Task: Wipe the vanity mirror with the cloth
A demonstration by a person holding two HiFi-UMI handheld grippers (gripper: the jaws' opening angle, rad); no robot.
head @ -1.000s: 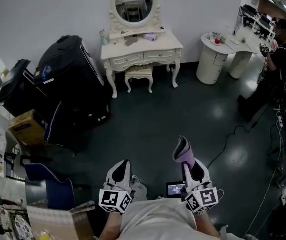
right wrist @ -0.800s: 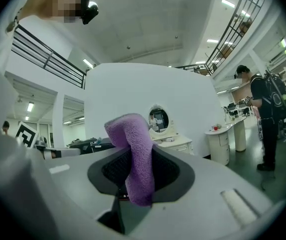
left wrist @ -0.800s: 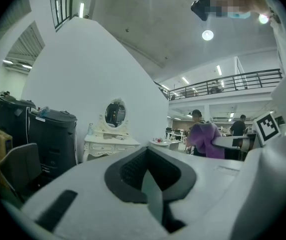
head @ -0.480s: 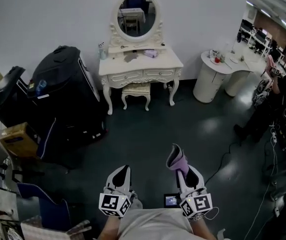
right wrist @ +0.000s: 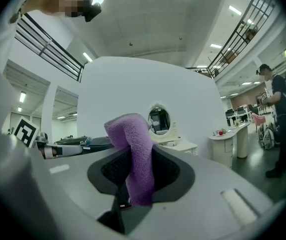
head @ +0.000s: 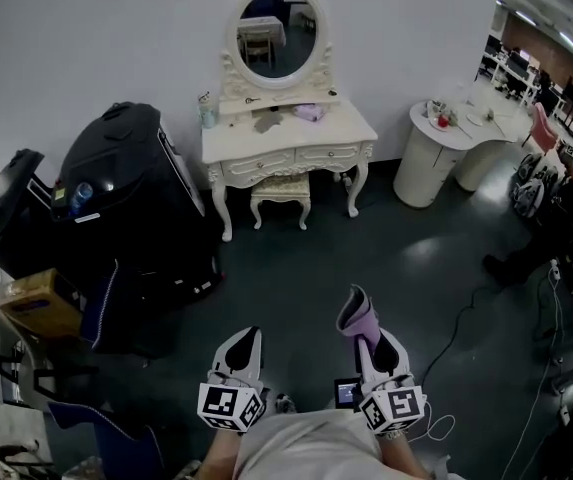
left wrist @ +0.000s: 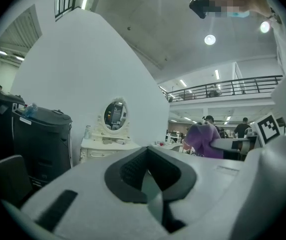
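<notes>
The oval vanity mirror (head: 277, 34) in its cream carved frame stands on a white dressing table (head: 288, 136) against the far wall, several steps ahead. It shows small in the left gripper view as the mirror (left wrist: 115, 115) and in the right gripper view as the mirror (right wrist: 158, 119). My right gripper (head: 363, 330) is shut on a purple cloth (head: 359, 313), which stands up out of the jaws as the cloth (right wrist: 132, 151). My left gripper (head: 243, 345) is held low beside it, shut and holding nothing, as the left gripper (left wrist: 150, 176) shows.
A cushioned stool (head: 281, 192) is tucked under the dressing table. Large black cases (head: 131, 203) stand at the left, a cardboard box (head: 35, 306) beside them. A round white counter (head: 436, 148) is at the right. A cable (head: 466, 313) lies on the dark floor. A person (head: 566, 198) stands far right.
The view has shifted a little: the vanity sits slightly lower and nearer in the head view. Both grippers hold much the same pose, the cloth still in the right one.
</notes>
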